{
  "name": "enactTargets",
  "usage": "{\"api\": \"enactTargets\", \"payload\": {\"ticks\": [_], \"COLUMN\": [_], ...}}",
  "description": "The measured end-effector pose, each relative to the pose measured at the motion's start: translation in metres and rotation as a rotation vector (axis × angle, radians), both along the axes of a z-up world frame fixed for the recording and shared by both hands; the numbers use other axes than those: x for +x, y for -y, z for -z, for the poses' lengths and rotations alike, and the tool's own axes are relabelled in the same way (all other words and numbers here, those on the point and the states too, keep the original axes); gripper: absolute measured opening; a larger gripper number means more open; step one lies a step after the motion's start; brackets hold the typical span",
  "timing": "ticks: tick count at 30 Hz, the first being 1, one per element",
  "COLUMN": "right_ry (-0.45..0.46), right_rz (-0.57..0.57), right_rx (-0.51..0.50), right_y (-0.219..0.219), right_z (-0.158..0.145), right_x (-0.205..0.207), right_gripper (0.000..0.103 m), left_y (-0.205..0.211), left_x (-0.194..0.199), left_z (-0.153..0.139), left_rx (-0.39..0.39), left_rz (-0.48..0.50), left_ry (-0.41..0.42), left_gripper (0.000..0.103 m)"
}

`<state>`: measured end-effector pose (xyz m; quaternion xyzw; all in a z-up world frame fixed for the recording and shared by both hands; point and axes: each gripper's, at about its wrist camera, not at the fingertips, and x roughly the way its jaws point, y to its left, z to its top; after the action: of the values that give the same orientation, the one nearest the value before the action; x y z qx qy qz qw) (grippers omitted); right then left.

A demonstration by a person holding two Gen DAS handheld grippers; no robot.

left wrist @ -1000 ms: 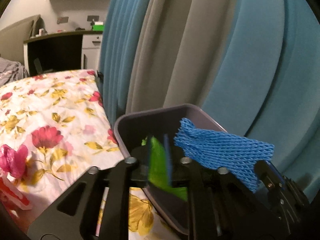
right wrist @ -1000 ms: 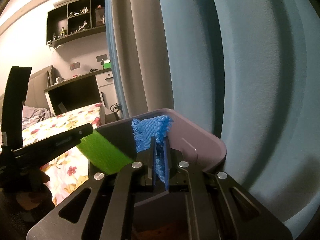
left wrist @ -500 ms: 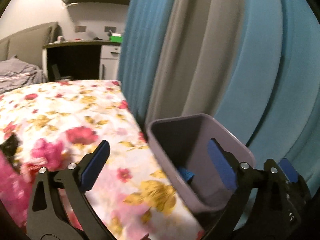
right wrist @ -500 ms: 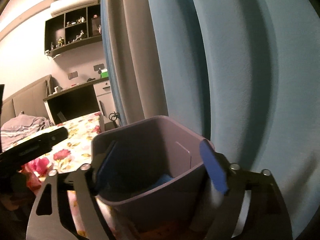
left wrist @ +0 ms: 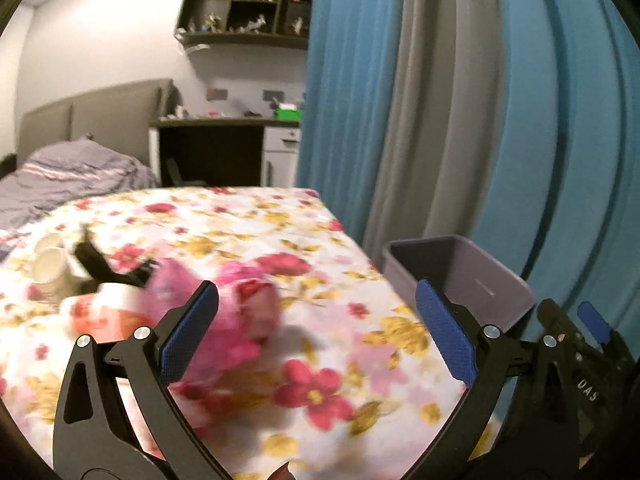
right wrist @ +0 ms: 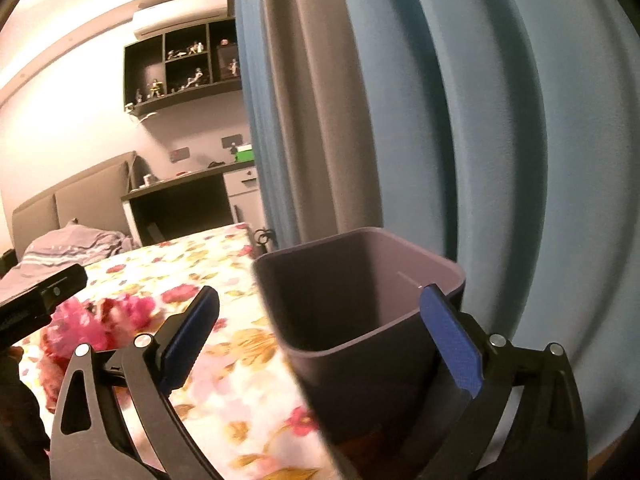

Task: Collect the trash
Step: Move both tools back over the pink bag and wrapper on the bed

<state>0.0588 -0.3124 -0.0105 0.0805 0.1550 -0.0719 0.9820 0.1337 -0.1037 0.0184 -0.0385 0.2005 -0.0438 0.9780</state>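
Observation:
A purple bin (right wrist: 360, 280) stands beside the flowered bed, against the curtain; it also shows in the left wrist view (left wrist: 460, 276). My right gripper (right wrist: 320, 332) is open and empty just in front of the bin. My left gripper (left wrist: 316, 332) is open and empty above the bedspread, left of the bin. A pink crumpled wrapper (left wrist: 224, 300) and a red-and-white packet (left wrist: 108, 312) lie blurred on the bed ahead of the left gripper. The pink wrapper also shows in the right wrist view (right wrist: 92, 320). The bin's contents are hidden.
White paper cups (left wrist: 48, 268) and a black object (left wrist: 100, 264) lie on the flowered bedspread (left wrist: 320, 360) at left. Blue and grey curtains (left wrist: 460, 100) hang right behind the bin. A desk (left wrist: 224, 148) and a grey bed (left wrist: 72, 176) stand at the back.
Both grippers opened and dropped the green and blue pieces into the bin. Both then pulled back, and the left gripper swung left over the bed toward the pink wrapper.

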Motion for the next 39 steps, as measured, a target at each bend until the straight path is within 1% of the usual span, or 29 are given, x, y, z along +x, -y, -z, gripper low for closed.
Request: {"api": "enactTargets", "payload": {"ticks": [3,8,14,24,39], "right_ry": [0.001,-0.004,-0.015,-0.042,-0.060], "right_rz": [-0.016,-0.063,-0.095,-0.155,-0.317], "right_rx": [-0.012,-0.026,-0.032,-0.046,-0.080], "right_y": [-0.016,-0.043,-0.070,-0.107,-0.169], "right_z": [-0.001,-0.004,-0.002,0.001,0.000], "right_x": [-0.005,-0.006,-0.007,-0.011,0.004], "right_gripper": [0.096,0.096,0.096,0.096,0.096], "left_y": [-0.017,-0.043,-0.065,-0.095,-0.155], "left_x": [-0.016,-0.030,-0.046,-0.060,-0.073], "left_z": [0.001,0.003,0.010,0.017,0.022], "left_rx": [0.010,-0.012,-0.013,-0.036,-0.053], "left_rz": [-0.030,-0.060,-0.093,-0.134,-0.274], "left_ry": [0.020,0.011,0.010,0.003,0.006], "left_gripper": [0.097,0.097,0.097,0.097,0.097]}}
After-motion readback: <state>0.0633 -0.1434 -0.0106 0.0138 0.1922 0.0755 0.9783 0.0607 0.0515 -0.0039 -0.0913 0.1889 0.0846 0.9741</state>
